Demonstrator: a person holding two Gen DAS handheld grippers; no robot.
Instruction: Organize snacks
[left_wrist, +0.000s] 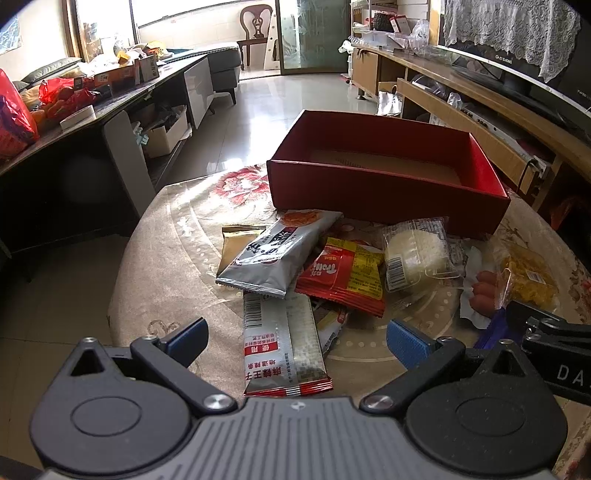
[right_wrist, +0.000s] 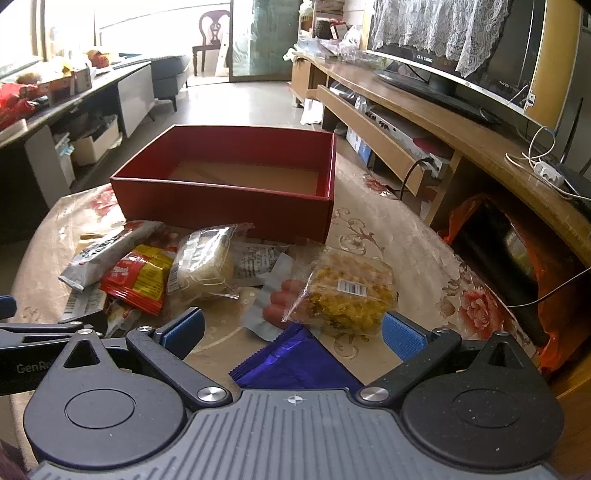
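Note:
An empty red box (left_wrist: 384, 192) (right_wrist: 225, 206) stands at the far side of the round table. In front of it lies a heap of snack packets: a silver packet (left_wrist: 275, 251) (right_wrist: 107, 253), a red-and-yellow packet (left_wrist: 341, 275) (right_wrist: 138, 277), a clear-wrapped white bun (left_wrist: 415, 256) (right_wrist: 203, 266), sausages (right_wrist: 279, 304), a yellow crispy cake (right_wrist: 347, 295) and a blue foil packet (right_wrist: 295, 363). My left gripper (left_wrist: 295, 339) is open over a long white-and-red packet (left_wrist: 282, 350). My right gripper (right_wrist: 293, 330) is open above the blue foil packet.
The floral tablecloth (left_wrist: 173, 280) covers the table to its curved edge. A dark sideboard (left_wrist: 92, 122) with bags is at the left. A wooden TV stand (right_wrist: 424, 122) with a television stands at the right. An orange bag (right_wrist: 546, 258) sits beside the table.

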